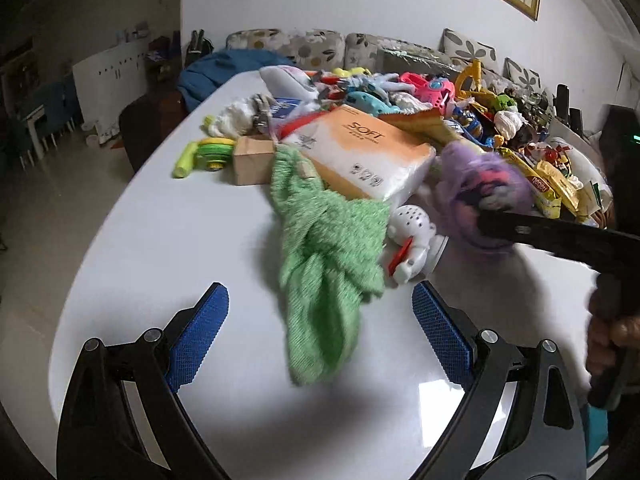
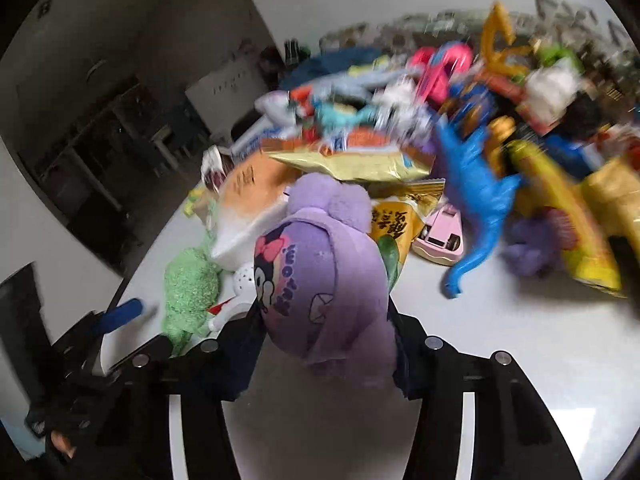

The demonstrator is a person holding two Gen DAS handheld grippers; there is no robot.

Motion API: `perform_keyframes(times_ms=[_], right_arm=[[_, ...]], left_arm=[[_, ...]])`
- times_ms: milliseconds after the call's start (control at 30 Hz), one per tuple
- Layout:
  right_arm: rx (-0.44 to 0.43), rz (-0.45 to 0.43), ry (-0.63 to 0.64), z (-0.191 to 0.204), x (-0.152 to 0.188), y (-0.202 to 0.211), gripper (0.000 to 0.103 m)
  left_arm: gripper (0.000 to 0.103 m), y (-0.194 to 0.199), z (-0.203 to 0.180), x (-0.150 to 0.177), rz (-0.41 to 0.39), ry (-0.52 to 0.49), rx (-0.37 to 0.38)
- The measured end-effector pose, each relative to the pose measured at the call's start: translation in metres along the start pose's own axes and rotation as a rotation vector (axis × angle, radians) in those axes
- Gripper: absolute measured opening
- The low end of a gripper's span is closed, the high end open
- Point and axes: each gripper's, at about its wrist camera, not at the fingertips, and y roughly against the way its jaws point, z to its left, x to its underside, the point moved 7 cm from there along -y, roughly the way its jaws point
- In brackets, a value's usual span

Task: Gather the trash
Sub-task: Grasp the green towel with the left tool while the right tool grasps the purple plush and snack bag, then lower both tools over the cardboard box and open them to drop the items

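My right gripper (image 2: 326,320) is shut on a purple plush item (image 2: 328,280) with a cartoon print and holds it above the white table (image 2: 520,340); it also shows in the left wrist view (image 1: 484,196), blurred. My left gripper (image 1: 320,328) is open and empty, its blue pads (image 1: 200,340) on either side of the near end of a green fuzzy cloth (image 1: 320,264) that lies on the table (image 1: 160,240). Snack wrappers lie in the pile: a gold one (image 2: 360,166) and yellow ones (image 1: 548,188).
An orange-white SOFT tissue pack (image 1: 360,152), a white plastic toy (image 1: 412,240), a wooden block (image 1: 250,160) and a green toy (image 1: 204,156) lie behind the cloth. A blue dinosaur (image 2: 476,208), a pink car (image 2: 440,236) and many toys crowd the far side.
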Motion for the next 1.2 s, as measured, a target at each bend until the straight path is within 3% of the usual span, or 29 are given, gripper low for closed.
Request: perform_keyframes(times_ms=[200,233,267,300,367,467,600,667,900,1033,1200], right_arm=[[-0.009,-0.117,0.006,-0.003,0.027,0.082,0.054],[-0.009,-0.125,0.003,-0.004,0.031,0.088,0.054],[-0.011,-0.131,-0.001,-0.007,0.038,0.097,0.054],[-0.009,-0.135,-0.008,-0.009,0.042,0.102,0.054],[0.012,-0.153,-0.014,-0.013,0.056,0.118,0.054],[0.056,-0.186,0.024,-0.009,0.063,0.139,0.054],[0.040,-0.219,0.077,0.001,0.071,0.162,0.054],[0.032,-0.216,0.109,0.010,0.074,0.164,0.054],[-0.091,-0.100,0.196,0.047,0.129,0.185,0.055],[-0.110,0.002,0.267,0.061,0.171,0.186,0.055],[-0.145,0.168,0.305,0.065,0.222,0.167,0.056]], left_arm=[[0.088,-0.030,-0.003,-0.018,0.039,0.035,-0.030],[0.079,-0.035,-0.002,-0.020,0.048,0.047,-0.032],[0.067,-0.037,0.000,-0.023,0.049,0.078,0.019],[0.050,-0.037,0.001,-0.025,0.057,0.085,0.036],[0.046,-0.032,0.006,-0.026,0.059,0.102,0.023],[0.046,0.015,0.001,-0.031,-0.056,0.085,0.043],[0.046,0.105,-0.020,-0.032,-0.246,-0.028,0.045],[0.046,0.137,-0.029,-0.025,-0.287,-0.069,0.073],[0.047,0.194,-0.061,0.031,-0.278,-0.193,0.219],[0.047,0.207,-0.081,0.077,-0.211,-0.296,0.267],[0.049,0.190,-0.091,0.133,-0.049,-0.370,0.315]])
